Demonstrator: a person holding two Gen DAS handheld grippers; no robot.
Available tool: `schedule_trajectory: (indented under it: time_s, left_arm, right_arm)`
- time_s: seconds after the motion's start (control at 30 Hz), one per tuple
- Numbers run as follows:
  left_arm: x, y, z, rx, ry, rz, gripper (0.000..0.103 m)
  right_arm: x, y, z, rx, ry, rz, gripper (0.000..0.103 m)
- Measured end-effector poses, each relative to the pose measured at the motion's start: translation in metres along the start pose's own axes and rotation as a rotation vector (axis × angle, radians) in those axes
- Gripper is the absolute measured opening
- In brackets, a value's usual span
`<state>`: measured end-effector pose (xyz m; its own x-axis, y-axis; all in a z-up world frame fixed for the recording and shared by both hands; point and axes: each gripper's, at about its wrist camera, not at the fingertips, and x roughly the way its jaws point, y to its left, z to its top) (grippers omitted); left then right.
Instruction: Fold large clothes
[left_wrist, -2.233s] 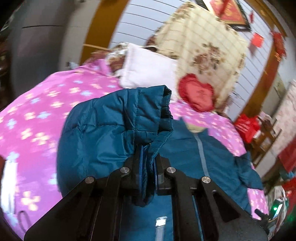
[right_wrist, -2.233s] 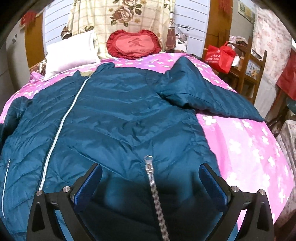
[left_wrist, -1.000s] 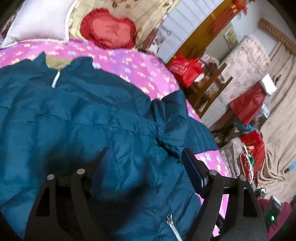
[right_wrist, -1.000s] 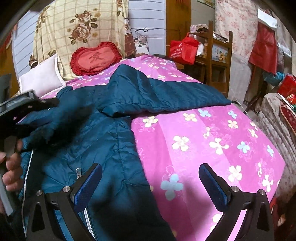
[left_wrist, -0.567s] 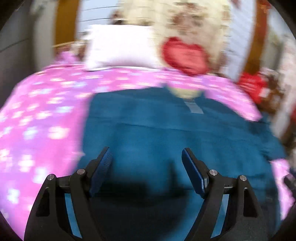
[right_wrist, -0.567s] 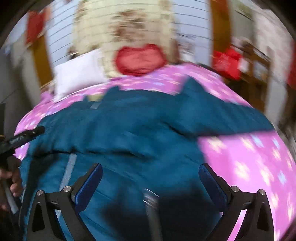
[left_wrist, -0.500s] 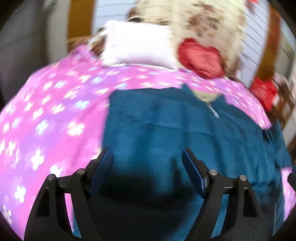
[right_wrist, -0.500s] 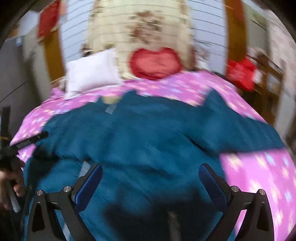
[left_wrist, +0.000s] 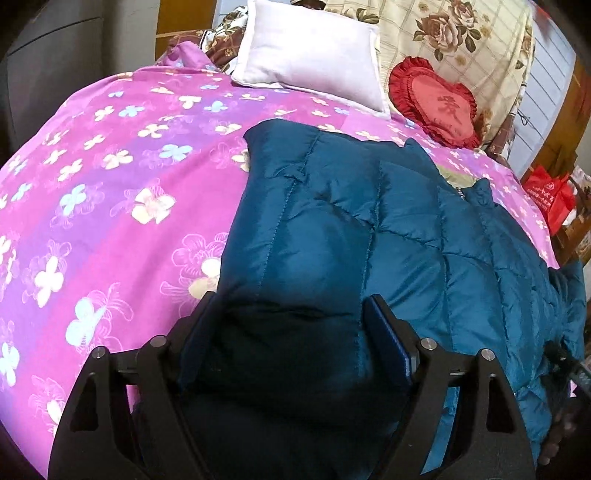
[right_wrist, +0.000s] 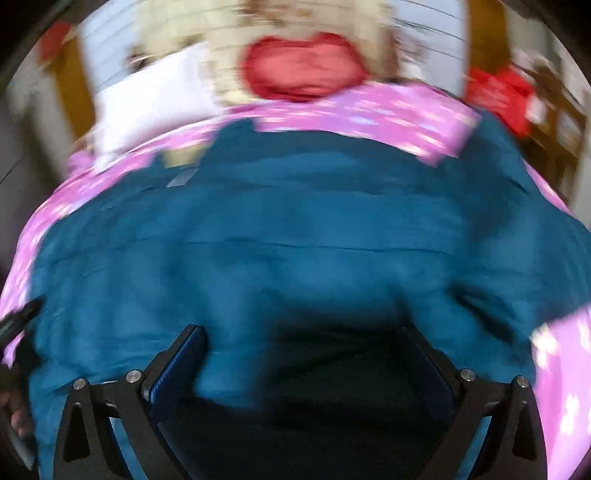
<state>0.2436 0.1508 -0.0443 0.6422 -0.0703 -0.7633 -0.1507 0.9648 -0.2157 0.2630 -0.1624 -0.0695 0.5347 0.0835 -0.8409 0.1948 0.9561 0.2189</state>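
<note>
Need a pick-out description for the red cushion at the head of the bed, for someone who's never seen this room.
Start from the bed's pink flowered cover and look to its far end, past the blue jacket. The red cushion leans on a rose-print cloth, right of the white pillow. It alone is heart-shaped, ruffled, with a character stitched on it.
</note>
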Motion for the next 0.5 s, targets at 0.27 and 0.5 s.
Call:
schedule_trajectory:
  time_s: [0.27, 0.5]
  left_arm:
    - [0.000, 0.005, -0.001, -0.025, -0.007, -0.013, 0.084]
    - [0.005, -0.005, -0.001, 0.026, 0.016, 0.054, 0.089]
  right_arm:
    - [-0.032, 0.026, 0.006, -0.123, -0.123, 0.057, 0.102]
    - [0.004, 0.022, -0.004, -0.131, -0.012, -0.031, 0.103]
